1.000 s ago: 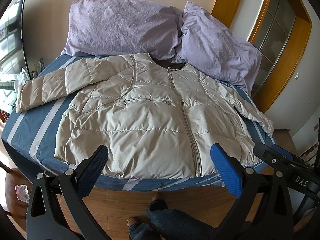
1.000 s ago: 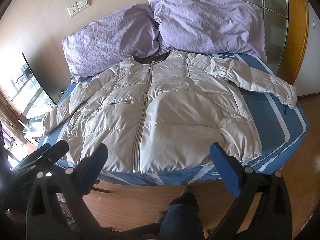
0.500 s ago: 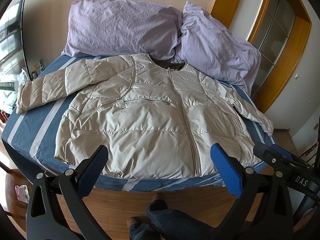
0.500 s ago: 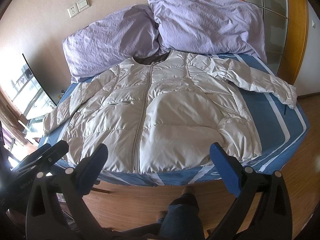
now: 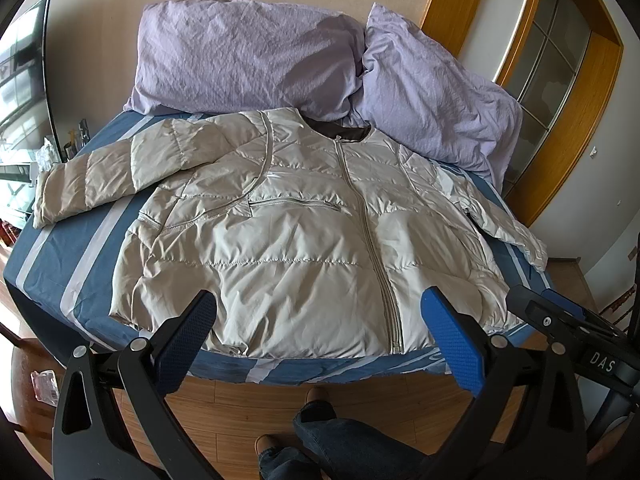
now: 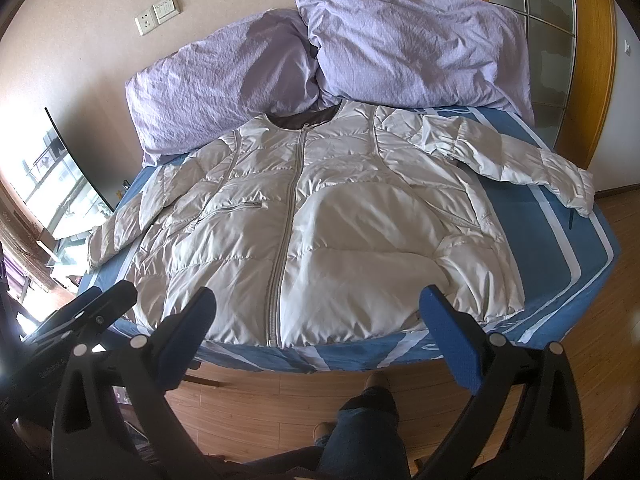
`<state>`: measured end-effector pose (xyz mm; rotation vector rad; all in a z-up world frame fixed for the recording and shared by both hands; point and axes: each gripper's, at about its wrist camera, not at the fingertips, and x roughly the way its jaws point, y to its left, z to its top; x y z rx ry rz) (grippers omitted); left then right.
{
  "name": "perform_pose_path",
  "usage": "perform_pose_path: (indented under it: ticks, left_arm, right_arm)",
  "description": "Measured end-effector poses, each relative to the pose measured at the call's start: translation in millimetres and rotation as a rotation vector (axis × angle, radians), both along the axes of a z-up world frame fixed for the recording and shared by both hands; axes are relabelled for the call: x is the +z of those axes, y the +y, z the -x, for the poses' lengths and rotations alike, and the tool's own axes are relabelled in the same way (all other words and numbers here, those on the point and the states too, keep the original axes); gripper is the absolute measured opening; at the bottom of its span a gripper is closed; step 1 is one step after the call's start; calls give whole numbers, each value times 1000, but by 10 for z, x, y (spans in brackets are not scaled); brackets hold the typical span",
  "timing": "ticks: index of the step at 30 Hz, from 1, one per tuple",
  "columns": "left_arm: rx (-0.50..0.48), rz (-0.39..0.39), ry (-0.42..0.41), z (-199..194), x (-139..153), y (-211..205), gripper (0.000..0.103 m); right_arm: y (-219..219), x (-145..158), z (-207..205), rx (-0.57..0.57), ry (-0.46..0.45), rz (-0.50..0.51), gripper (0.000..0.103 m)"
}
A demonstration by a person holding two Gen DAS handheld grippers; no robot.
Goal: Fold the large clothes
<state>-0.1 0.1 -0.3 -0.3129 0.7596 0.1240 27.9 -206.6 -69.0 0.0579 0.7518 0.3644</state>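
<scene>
We count one padded beige zip-front jacket (image 5: 304, 240) with two sleeves, two crumpled lilac pillows (image 5: 248, 52) (image 5: 436, 96), one bed with a blue white-striped sheet (image 5: 52, 256), and two grippers, each with two blue-padded fingers (image 5: 452, 340).

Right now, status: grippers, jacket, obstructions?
Left gripper and right gripper open, empty, short of the bed. Jacket flat, zipped, sleeves out, unfolded. Pillows touch collar only.

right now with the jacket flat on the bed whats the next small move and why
Probably bring the left tongs to the left sleeve: the jacket lies zipped and flat, both sleeves spread out, and both tongs are open, holding nothing.
</scene>
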Motion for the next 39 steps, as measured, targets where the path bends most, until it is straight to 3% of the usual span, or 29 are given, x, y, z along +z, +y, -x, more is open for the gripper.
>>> perform_pose_path:
  ticks: [39]
  left_arm:
    - [0, -2, 2, 0, -2, -1, 102]
  right_arm:
    - [25, -25, -22, 0, 2, -4, 101]
